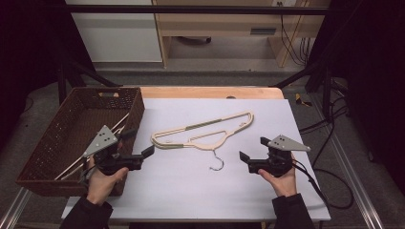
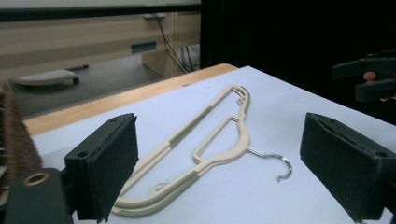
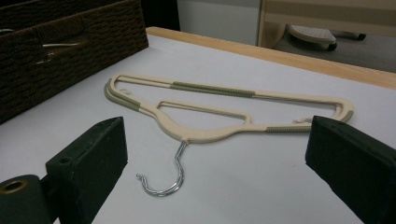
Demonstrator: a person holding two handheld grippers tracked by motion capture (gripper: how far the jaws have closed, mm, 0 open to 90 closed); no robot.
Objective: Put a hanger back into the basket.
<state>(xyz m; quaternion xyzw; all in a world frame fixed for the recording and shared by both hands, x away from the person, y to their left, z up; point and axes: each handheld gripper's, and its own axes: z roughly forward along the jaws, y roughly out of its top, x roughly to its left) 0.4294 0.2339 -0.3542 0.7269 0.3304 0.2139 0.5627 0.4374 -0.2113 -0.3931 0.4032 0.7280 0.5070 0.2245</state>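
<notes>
We judge this the reach for the cream plastic hanger with a metal hook, lying flat mid-bench beside the brown wicker basket. Left claw and right claw are released, empty. Next: close in on the hanger's frame.

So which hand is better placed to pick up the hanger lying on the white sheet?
Probably the left. The left gripper sits right beside the near end of the hanger, jaws open toward it. The right gripper is also open but stands farther off, nearest the metal hook.
</notes>
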